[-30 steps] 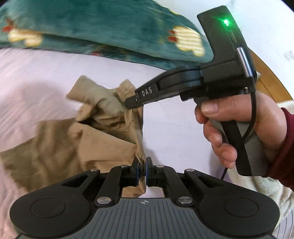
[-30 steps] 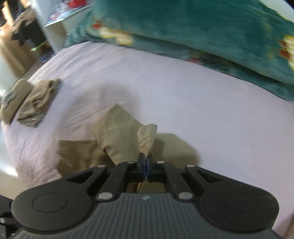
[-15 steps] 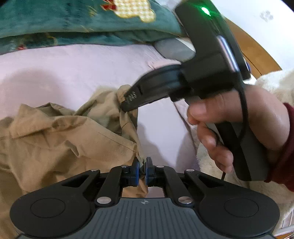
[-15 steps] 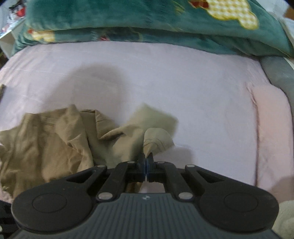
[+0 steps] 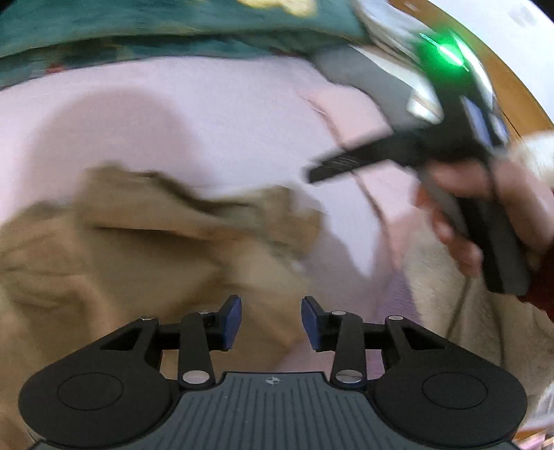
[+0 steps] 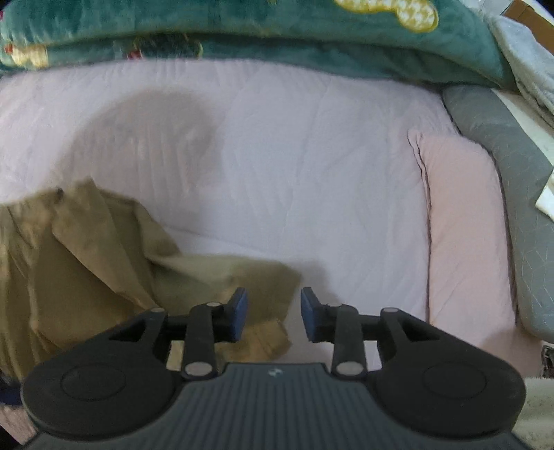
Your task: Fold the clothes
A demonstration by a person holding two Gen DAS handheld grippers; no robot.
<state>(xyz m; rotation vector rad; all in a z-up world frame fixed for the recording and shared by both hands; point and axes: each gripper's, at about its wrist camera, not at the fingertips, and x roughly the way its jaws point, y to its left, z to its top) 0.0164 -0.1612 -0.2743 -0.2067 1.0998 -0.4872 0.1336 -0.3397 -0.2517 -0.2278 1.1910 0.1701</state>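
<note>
The tan garment [image 6: 90,263] is lying rumpled on the bed [image 6: 294,145], its bulk spreading toward nine o'clock in both wrist views and one flattened corner reaching in toward six o'clock. In the right wrist view that corner is sitting under and just ahead of the right gripper [image 6: 273,313], whose jaws are opening; cloth is showing in the gap, but the pads are not pressing on it, so the fabric reads as let go. In the left wrist view, which is blurred, the left gripper [image 5: 271,323] is likewise opening, with cloth lying beyond and below the gap and nothing pinched. The garment's long axis seems to be running roughly nine to three o'clock across the bed, though the crumpling is making that uncertain. Both hands are near its three o'clock edge; the right gripper [image 5: 346,164], seen from the left wrist at about two o'clock with the person's hand [image 5: 491,207] around its handle, is hanging just past the cloth's far corner. A green blanket [image 6: 242,31] is lying along twelve o'clock and a pink pillow [image 6: 464,221] at three o'clock. No containers are in view.
</note>
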